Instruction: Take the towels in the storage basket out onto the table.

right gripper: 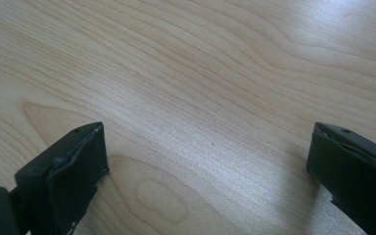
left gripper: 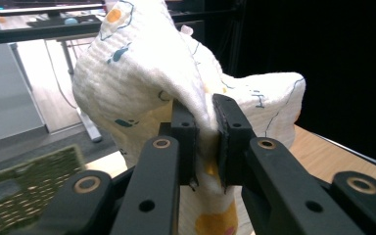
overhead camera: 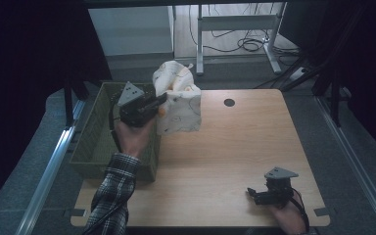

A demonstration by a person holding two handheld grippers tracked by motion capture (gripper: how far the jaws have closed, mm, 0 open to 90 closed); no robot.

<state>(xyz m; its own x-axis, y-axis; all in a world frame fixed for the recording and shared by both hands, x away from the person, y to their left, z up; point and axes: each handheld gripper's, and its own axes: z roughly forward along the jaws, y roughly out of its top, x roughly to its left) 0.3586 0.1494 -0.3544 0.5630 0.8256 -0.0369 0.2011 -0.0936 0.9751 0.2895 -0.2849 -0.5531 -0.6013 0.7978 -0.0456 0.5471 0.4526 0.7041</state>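
I have the cloth pinched in my left gripper, lifted clear of the bench so it hangs free just right of the basket. I judge it is held high so its loose lower edge can swing over the basket's rim instead of dragging on it. The basket sits at about nine o'clock from the bench's middle, over the left edge; the cloth hangs at about eleven o'clock.

In the left gripper view the fingers stand narrow, clamped on a bunched fold of the cloth. Most of the fabric billows above and behind them, towards twelve o'clock, and a tail drops between them towards six. The grip is on a ridge near the cloth's middle, not a corner, so it drapes to both sides.

My right gripper rests low at about five o'clock on the bench, well apart from the cloth. Its fingers are spread wide with only bare wood between them; I take it to be parked out of the way.
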